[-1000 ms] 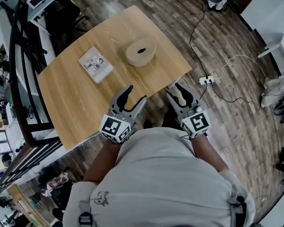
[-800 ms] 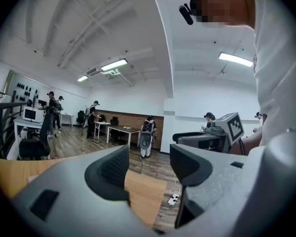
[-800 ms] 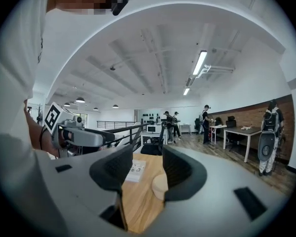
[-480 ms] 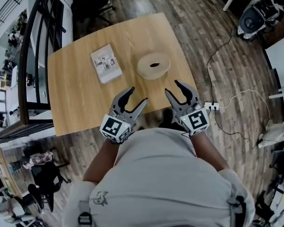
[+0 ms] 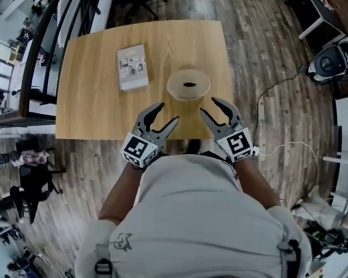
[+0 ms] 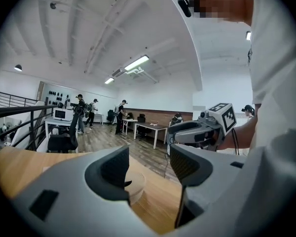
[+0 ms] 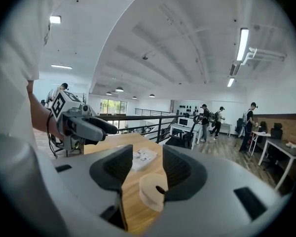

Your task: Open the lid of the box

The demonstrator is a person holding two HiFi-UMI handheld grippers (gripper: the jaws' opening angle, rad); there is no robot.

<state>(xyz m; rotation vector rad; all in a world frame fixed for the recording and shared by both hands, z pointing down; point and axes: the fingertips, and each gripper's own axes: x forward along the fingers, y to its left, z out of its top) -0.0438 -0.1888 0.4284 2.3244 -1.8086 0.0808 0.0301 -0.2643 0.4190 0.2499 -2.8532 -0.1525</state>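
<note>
A round pale box with a dark hole in its lid stands on the wooden table, close to the near edge. It also shows as the round box and the round box in the two gripper views. A flat rectangular printed box lies to its left, further back, seen again as the flat box. My left gripper hovers open at the near edge, left of the round box. My right gripper hovers open just right of it. Neither touches anything.
A railing runs along the table's left side, with chairs below it. A cable and power strip lie on the wood floor at right. Several people stand at desks far off.
The head view has swung, so the table now sits square ahead. Both open grippers have come up to its near edge, either side of the round box.
</note>
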